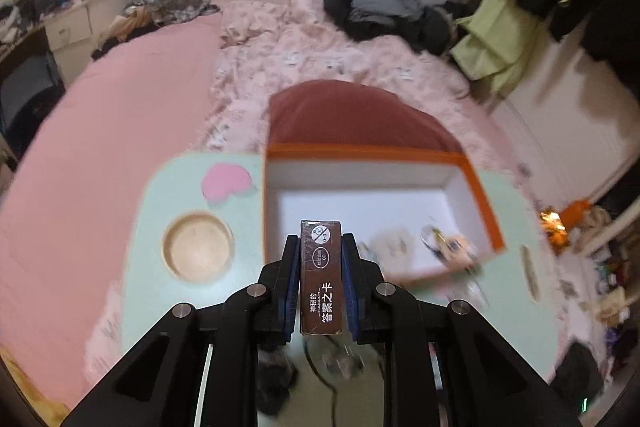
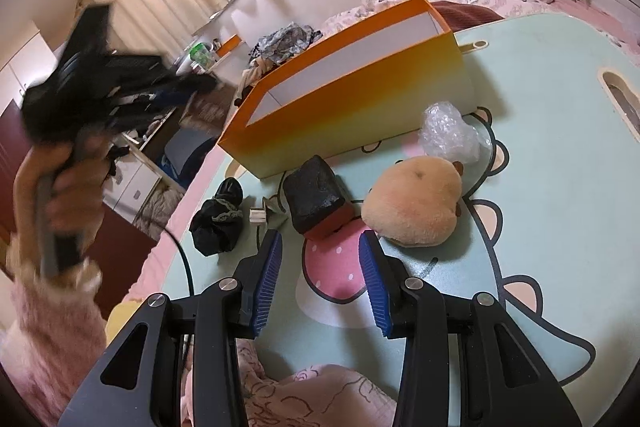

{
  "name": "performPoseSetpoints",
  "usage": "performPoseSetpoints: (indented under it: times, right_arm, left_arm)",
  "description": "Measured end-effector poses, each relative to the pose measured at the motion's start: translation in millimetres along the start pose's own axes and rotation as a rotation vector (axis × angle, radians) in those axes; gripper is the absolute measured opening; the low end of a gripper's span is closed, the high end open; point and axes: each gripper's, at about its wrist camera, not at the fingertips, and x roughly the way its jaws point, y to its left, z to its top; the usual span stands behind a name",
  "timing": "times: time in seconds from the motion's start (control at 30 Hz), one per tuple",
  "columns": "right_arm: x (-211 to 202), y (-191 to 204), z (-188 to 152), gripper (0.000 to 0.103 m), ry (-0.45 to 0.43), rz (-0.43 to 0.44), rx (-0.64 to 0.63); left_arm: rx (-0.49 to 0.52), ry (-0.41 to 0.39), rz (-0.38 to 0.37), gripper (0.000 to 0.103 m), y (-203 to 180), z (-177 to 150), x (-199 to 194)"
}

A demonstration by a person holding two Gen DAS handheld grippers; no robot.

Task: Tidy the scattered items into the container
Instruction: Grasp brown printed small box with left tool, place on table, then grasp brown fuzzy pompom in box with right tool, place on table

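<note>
A brown card box (image 1: 321,275) is gripped by the left tongs (image 1: 320,247) above the orange container (image 1: 376,153), lower centre; the right tongs (image 2: 320,247) are held open; a plush toy (image 2: 414,201), black pouch (image 2: 314,193) and bubble wrap (image 2: 450,131) are left on the tabletop (image 2: 540,207).

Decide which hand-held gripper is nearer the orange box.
Left. The left hand-held gripper holds a brown card box above the orange box; the right hand-held gripper hovers over the table, short of it.

One orange box (image 2: 352,107), one plush (image 2: 416,203), one bubble-wrap wad (image 2: 450,133), one card box (image 1: 321,275)
</note>
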Motion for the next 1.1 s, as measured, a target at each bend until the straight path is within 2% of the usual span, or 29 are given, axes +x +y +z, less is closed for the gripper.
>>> performPoseSetpoints:
  times: [0.13,0.33,0.4,0.43,0.47,0.63,0.77,0.93,1.03,1.1]
  right_arm:
    - [1.8,-0.5,-0.4,0.041,0.008,-0.001,0.007]
    - [4.5,-0.8,2.0,0.041,0.017,-0.009,0.002]
    - [4.6,-0.6,1.8,0.041,0.018,-0.012,-0.001]
    - [4.7,-0.8,1.8,0.041,0.019,-0.013,0.000]
    - [4.9,-0.9,1.9,0.041,0.020,-0.013,0.000]
    - [0.2,1.5,2.2,0.041,-0.004,-0.018,-0.008]
    - [-4.7,8.9,9.8,0.041,-0.025,-0.017,-0.041]
    - [-12.5,33.7,46.7,0.041,-0.057,-0.006,-0.085]
    - [2.8,65.1,87.2,0.041,0.010,-0.061,-0.157]
    - [23.8,81.5,110.7,0.041,0.104,-0.091,-0.194]
  left_arm:
    - [0.010,-0.008,-0.083,0.018,0.3,-46.8,0.4]
    - [-0.046,0.025,-0.077,0.019,7.9,-86.3,33.0]
    - [-0.070,0.006,-0.082,0.034,11.5,-95.4,38.6]
    - [-0.080,-0.012,-0.082,0.050,11.3,-100.5,39.5]
    - [-0.080,-0.036,-0.081,0.058,10.0,-103.7,38.8]
    - [0.017,-0.229,0.008,0.069,-14.5,-132.3,18.2]
    - [-0.022,-0.318,-0.016,0.080,-3.3,-134.8,0.1]
    - [-0.174,-0.359,-0.132,0.081,34.1,-139.6,-3.5]
    - [-0.220,-0.402,-0.183,0.081,43.8,-143.5,-8.0]
    - [-0.234,-0.412,-0.173,0.081,44.3,-145.0,-6.6]
